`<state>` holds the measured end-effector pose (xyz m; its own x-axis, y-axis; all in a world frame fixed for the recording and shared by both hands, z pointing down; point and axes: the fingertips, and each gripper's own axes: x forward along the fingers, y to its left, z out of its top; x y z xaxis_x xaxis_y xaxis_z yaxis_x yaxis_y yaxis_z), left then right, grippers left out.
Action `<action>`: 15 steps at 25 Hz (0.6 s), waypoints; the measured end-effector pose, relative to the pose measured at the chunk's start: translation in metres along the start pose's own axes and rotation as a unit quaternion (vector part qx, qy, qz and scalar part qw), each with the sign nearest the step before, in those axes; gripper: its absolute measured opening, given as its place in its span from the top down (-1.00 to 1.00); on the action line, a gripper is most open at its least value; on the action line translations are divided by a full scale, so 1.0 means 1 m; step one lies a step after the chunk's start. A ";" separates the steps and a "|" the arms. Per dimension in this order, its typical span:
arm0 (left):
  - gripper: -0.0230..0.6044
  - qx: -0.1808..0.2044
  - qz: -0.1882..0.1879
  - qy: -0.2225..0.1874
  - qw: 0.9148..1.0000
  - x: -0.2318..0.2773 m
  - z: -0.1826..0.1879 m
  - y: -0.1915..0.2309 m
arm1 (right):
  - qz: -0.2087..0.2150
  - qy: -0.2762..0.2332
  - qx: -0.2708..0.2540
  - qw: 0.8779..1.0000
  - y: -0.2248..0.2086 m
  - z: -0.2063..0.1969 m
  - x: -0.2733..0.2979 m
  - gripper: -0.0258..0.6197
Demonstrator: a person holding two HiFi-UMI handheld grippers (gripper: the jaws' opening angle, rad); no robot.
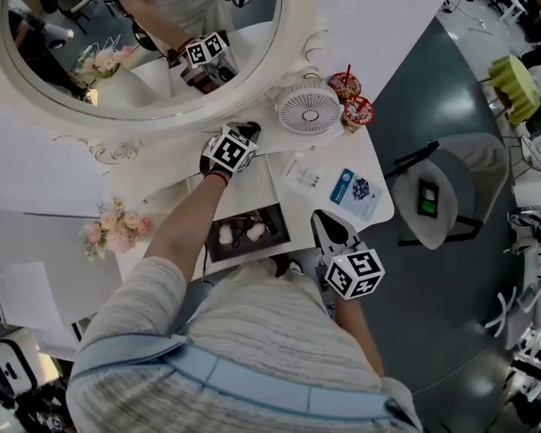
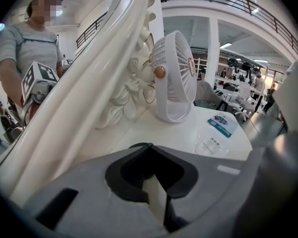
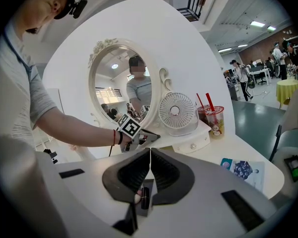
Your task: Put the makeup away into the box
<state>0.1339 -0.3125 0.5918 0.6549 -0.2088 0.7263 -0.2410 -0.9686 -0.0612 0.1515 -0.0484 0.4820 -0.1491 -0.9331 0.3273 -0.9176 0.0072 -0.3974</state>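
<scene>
Indoors, white vanity table [image 1: 272,186] bearing dark box [image 1: 276,215], fan [image 1: 308,108]; grey floor [image 1: 433,97].

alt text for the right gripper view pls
The right gripper, jaws together, fills the foreground above a white table. Beyond it a person's arm holds the left gripper down by the base of an oval mirror, next to a white fan, red cups and a blue packet.
</scene>
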 end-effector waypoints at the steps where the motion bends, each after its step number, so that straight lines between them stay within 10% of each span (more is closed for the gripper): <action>1: 0.85 -0.002 0.001 0.000 1.000 0.000 0.000 0.000 | 0.000 0.000 0.000 1.000 0.000 0.000 0.000 0.89; 15: 0.85 -0.014 0.006 -0.007 1.000 -0.009 0.002 -0.005 | -0.001 -0.006 -0.006 1.000 0.005 0.003 -0.010 0.89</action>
<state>0.1309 -0.3058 0.5839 0.6611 -0.2223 0.7166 -0.2690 -0.9618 -0.0502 0.1500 -0.0405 0.4741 -0.1429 -0.9375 0.3174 -0.9221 0.0096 -0.3869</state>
